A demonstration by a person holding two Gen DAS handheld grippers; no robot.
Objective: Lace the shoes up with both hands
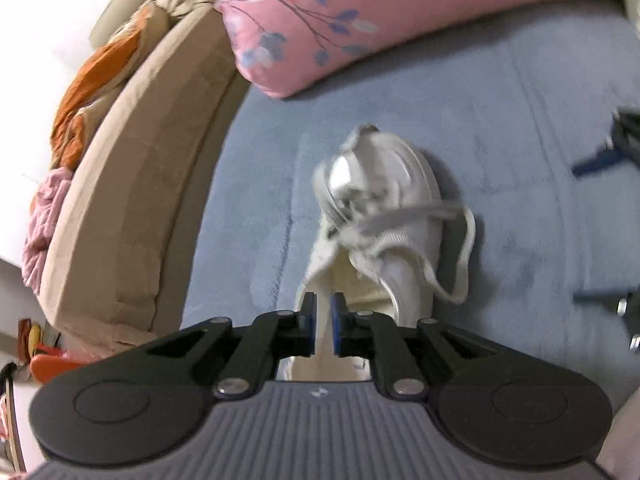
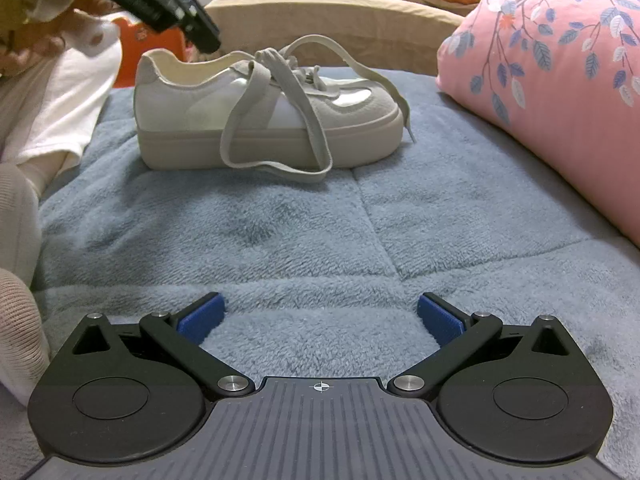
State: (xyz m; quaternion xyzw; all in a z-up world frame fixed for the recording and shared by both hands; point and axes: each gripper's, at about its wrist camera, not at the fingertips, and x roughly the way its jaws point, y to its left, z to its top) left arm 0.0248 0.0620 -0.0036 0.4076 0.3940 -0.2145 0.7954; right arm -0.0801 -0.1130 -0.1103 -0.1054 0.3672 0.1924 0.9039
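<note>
A white and grey platform sneaker [image 2: 248, 104] stands upright on a blue-grey fleece blanket [image 2: 320, 232], toe to the right. Its flat grey laces [image 2: 280, 120] are loose and hang in loops down the near side onto the blanket. In the left wrist view the sneaker [image 1: 384, 200] lies straight ahead, heel nearest. My left gripper [image 1: 323, 320] hovers over the heel opening with only a narrow gap between its jaws and nothing seen in it. From the right wrist view, the left gripper [image 2: 204, 38] sits above the heel. My right gripper [image 2: 320, 316] is wide open, low over the blanket, well short of the sneaker.
A pink floral pillow [image 2: 552, 92] lies to the right of the sneaker. A beige cushion [image 1: 132, 200] with orange and pink cloth [image 1: 84, 92] runs behind and to the left. The person's white sleeve and leg [image 2: 60, 120] are at the left edge.
</note>
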